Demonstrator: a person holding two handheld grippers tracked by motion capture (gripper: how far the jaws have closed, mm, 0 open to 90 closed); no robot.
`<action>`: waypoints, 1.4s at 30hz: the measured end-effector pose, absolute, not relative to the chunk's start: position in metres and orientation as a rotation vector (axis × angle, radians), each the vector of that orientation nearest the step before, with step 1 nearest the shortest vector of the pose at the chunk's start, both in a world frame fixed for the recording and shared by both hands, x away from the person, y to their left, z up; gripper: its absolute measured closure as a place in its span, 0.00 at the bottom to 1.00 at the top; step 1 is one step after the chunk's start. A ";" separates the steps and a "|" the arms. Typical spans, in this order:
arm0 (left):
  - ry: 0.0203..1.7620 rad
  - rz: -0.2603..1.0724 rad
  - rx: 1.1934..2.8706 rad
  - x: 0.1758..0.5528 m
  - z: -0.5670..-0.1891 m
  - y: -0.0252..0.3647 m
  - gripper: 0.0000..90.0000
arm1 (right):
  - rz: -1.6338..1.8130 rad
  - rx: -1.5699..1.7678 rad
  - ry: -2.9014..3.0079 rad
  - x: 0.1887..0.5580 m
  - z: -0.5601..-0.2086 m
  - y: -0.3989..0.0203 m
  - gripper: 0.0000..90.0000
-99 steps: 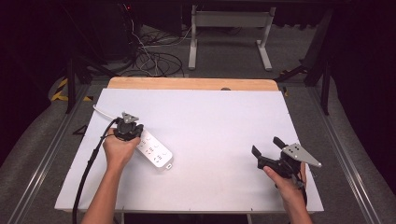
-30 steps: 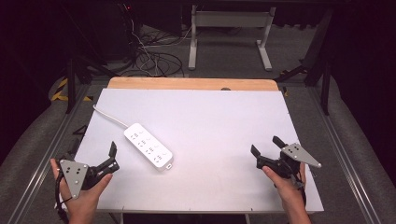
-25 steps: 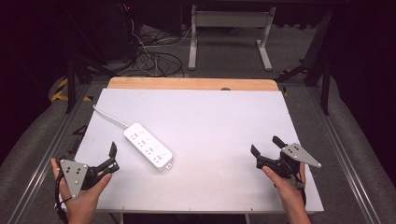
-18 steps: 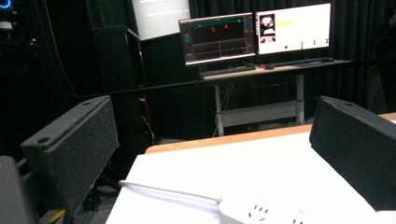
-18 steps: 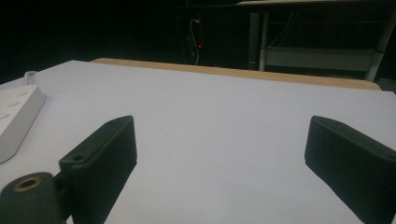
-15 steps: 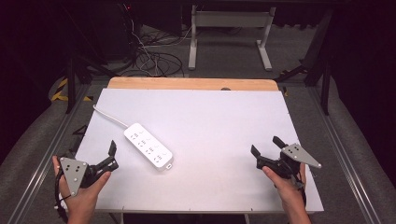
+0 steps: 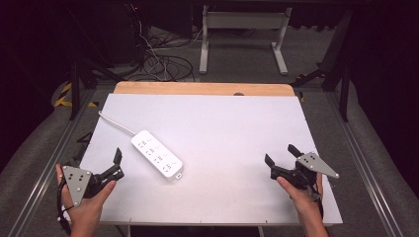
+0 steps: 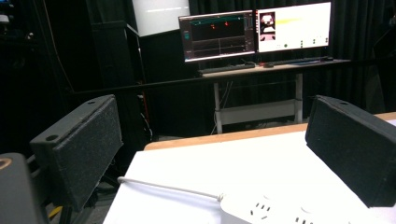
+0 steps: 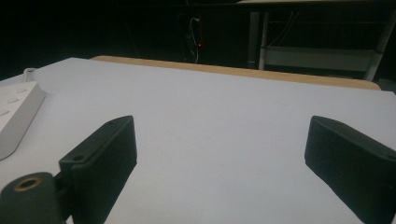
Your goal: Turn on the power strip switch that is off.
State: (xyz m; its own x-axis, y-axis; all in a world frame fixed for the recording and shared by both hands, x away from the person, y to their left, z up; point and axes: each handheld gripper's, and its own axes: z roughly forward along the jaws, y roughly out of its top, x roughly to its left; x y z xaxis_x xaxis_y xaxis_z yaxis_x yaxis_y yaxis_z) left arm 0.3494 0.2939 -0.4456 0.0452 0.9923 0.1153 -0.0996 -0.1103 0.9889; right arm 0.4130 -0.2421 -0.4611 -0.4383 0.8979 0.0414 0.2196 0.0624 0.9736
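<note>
The white power strip (image 7: pixel 157 161) lay diagonally in the left half of the high view on the white table (image 7: pixel 232 133), its cord (image 7: pixel 116 123) trailing toward the upper left edge. The left gripper (image 7: pixel 114 164) sat at the lower left corner of the frame, just off the table's edge, jaws spread wide and empty, aimed toward the strip but apart from it; that looked like a resting pose with the strip set down. The right gripper (image 7: pixel 279 160) hovered at the lower right, well apart from the strip, jaws likewise parted around nothing. In the left gripper view the strip (image 8: pixel 280 210) was cut off at the bottom edge. In the right gripper view, one end of the strip (image 9: pixel 16 119) showed at the left edge. Where the cord ended could not be made out.
</note>
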 end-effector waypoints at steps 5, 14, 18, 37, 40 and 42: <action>1.039 1.298 1.253 0.351 -0.447 0.293 0.05 | 1.419 1.124 1.727 0.414 -0.461 -0.243 0.11; 1.057 1.278 1.238 0.351 -0.447 0.296 0.05 | 1.419 1.123 1.730 0.413 -0.462 -0.243 0.11; 1.060 1.276 1.234 0.351 -0.447 0.296 0.05 | 1.419 1.122 1.729 0.413 -0.462 -0.243 0.11; 1.061 1.279 1.245 0.353 -0.449 0.297 0.07 | 1.418 1.130 1.727 0.413 -0.461 -0.244 0.11; 1.060 1.278 1.246 0.353 -0.449 0.296 0.07 | 1.419 1.130 1.727 0.412 -0.461 -0.244 0.11; 1.059 1.278 1.249 0.352 -0.450 0.296 0.08 | 1.422 1.129 1.726 0.412 -0.461 -0.244 0.11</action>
